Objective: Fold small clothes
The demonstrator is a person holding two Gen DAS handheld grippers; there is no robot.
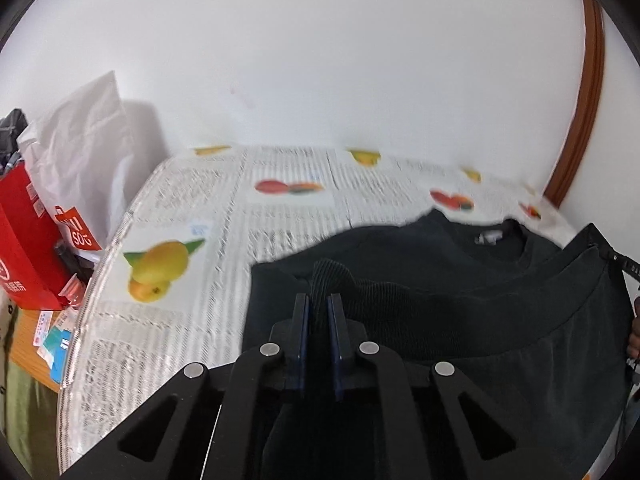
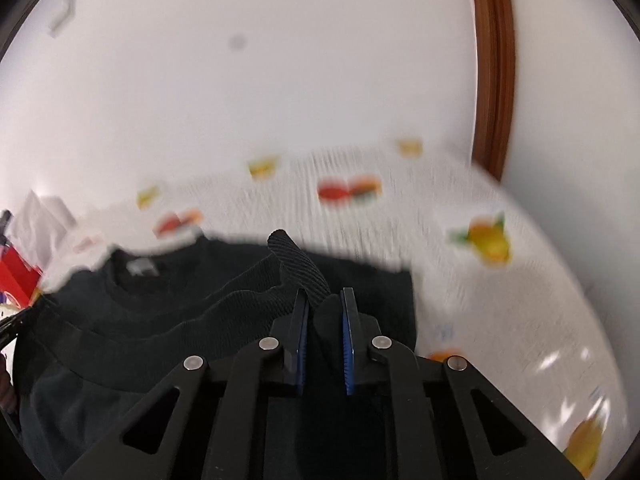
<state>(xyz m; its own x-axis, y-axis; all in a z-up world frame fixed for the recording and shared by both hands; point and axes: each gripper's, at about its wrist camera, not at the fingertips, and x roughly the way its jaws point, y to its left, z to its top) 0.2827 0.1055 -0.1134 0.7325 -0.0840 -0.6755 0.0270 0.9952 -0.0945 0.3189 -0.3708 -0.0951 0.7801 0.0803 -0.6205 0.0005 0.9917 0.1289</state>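
The black sweater (image 1: 460, 280) lies on the tabletop (image 1: 180, 320) (its cloth printed with fruit), collar toward 12 o'clock. The left claw (image 1: 319, 304) is clamped on a ribbed cuff; the right claw (image 2: 325, 300) likewise pinches ribbed fabric between its 2 pads. Only the left view shows the red bag (image 1: 24, 240) and white bag (image 1: 84, 148) sharply at 9 o'clock; the right view is blurred.

Black ribbed sweater (image 1: 460, 280) on fruit-printed white tablecloth (image 1: 192, 200).
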